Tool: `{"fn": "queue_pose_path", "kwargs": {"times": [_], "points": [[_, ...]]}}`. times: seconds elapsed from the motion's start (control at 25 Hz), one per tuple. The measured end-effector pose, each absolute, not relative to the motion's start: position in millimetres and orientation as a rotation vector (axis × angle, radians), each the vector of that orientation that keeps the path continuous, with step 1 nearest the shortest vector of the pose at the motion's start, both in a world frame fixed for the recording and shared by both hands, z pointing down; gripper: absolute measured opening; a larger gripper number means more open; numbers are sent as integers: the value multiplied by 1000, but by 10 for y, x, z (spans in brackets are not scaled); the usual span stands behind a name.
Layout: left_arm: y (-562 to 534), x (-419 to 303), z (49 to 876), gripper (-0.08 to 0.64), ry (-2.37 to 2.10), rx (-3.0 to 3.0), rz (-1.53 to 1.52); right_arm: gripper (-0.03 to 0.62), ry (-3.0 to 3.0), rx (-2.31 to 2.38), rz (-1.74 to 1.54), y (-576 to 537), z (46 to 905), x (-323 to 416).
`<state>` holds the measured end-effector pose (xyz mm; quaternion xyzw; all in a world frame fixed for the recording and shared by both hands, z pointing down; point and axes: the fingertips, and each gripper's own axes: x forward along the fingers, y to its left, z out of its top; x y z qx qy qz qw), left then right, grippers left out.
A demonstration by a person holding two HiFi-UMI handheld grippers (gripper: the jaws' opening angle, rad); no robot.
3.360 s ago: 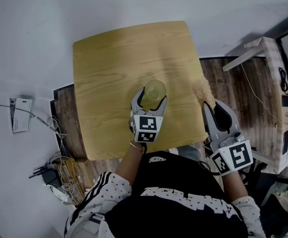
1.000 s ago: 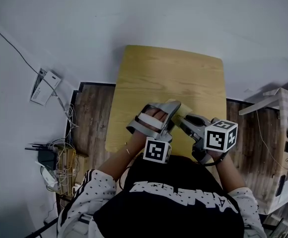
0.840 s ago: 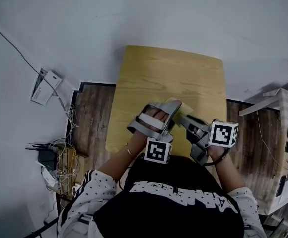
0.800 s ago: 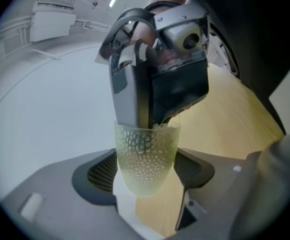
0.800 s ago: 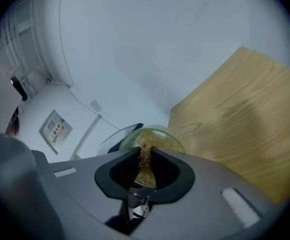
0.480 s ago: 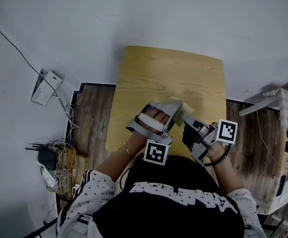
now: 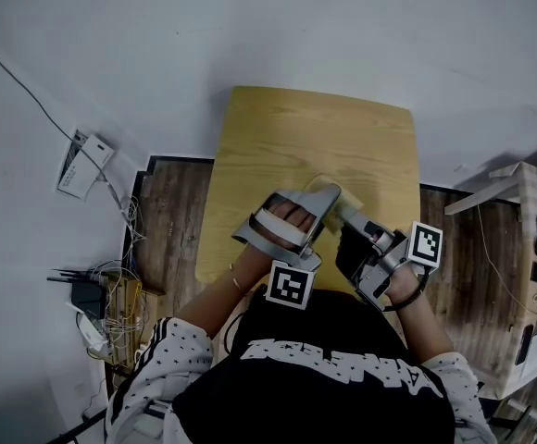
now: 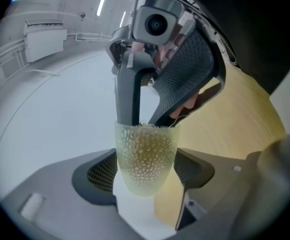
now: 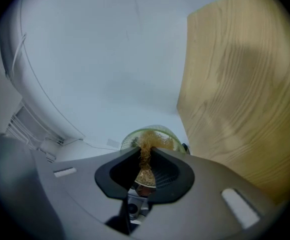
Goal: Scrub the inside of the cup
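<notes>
A pale yellow-green dimpled cup is held off the table, tipped on its side, with my left gripper shut on its body. In the head view the cup shows at the tip of the left gripper. My right gripper is shut on a tan bristly brush, whose head reaches into the cup's mouth. In the head view the right gripper points up-left at the cup's opening. From the left gripper view the right gripper's fingers dip to the rim.
Below both grippers lies the light wooden table. A white box and a tangle of cables with adapters lie on the floor at the left. White furniture stands at the right.
The cup has left the table and both grippers have come together over its near edge. In the last second the right gripper has twisted, its marker cube swinging right, with the brush in the cup.
</notes>
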<state>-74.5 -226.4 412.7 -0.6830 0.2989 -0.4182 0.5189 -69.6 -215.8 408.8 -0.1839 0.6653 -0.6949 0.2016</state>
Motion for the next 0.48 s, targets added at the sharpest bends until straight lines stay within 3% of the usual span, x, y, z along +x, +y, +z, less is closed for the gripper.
{"fn": "queue_pose_path", "kwargs": {"times": [0.48], "points": [[-2222,-643,4276,354,672,-1843,-1019,67,2538,-736,-1574,-2123,3990,-794]]}}
